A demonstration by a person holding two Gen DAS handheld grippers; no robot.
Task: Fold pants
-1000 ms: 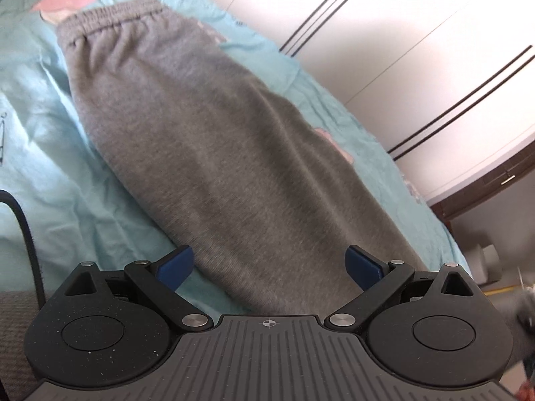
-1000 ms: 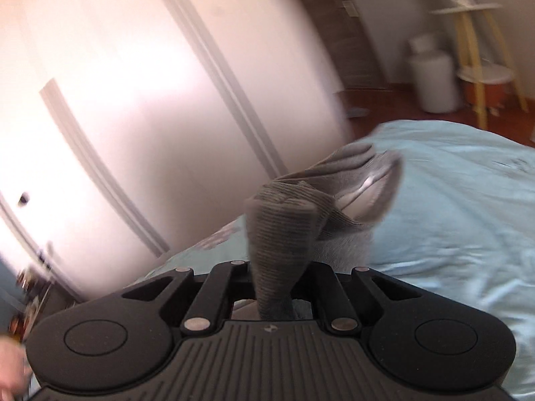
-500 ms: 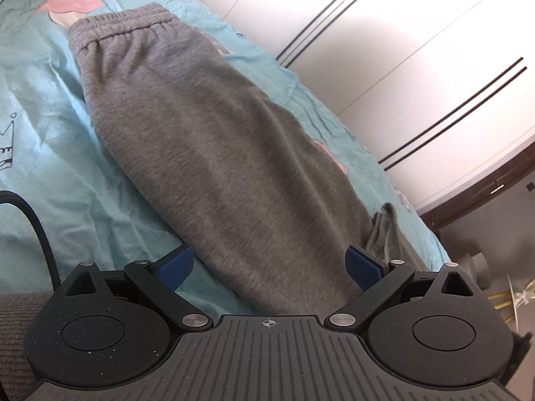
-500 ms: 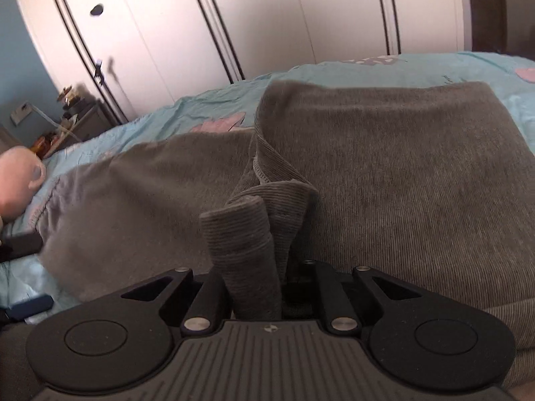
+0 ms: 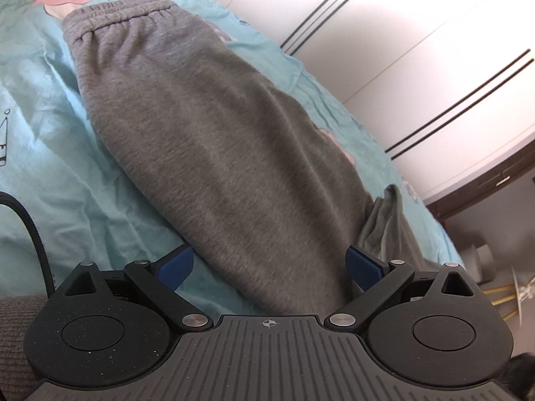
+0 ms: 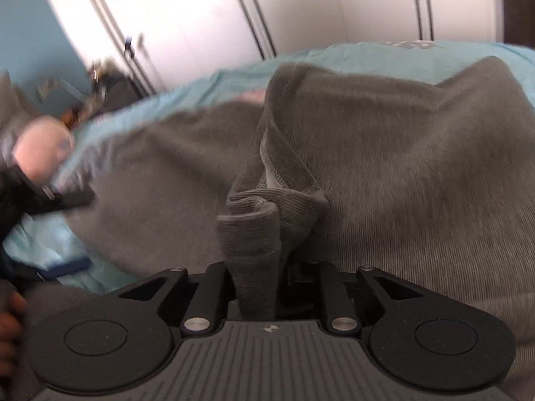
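Note:
Grey sweatpants [image 5: 214,140] lie lengthwise on a light blue bedsheet [image 5: 50,153], legs stacked, with the elastic waistband [image 5: 113,16] at the far end. My left gripper [image 5: 269,262] is open, its blue fingertips [image 5: 175,264] straddling the lower leg just above the cloth. My right gripper [image 6: 257,277] is shut on the ribbed cuff [image 6: 250,230] of the pants and holds it over the grey fabric [image 6: 401,173]. The raised leg end also shows in the left wrist view [image 5: 384,220].
White wardrobe doors [image 5: 401,33] stand behind the bed. A black cable [image 5: 30,227] runs at the left. The bed's edge drops off at the right [image 5: 448,234]. In the right wrist view, the other hand and gripper [image 6: 40,167] show blurred at left.
My right gripper has swung round with the cuff and carried it over the pants toward the waistband. My left gripper has crept forward along the leg, staying open.

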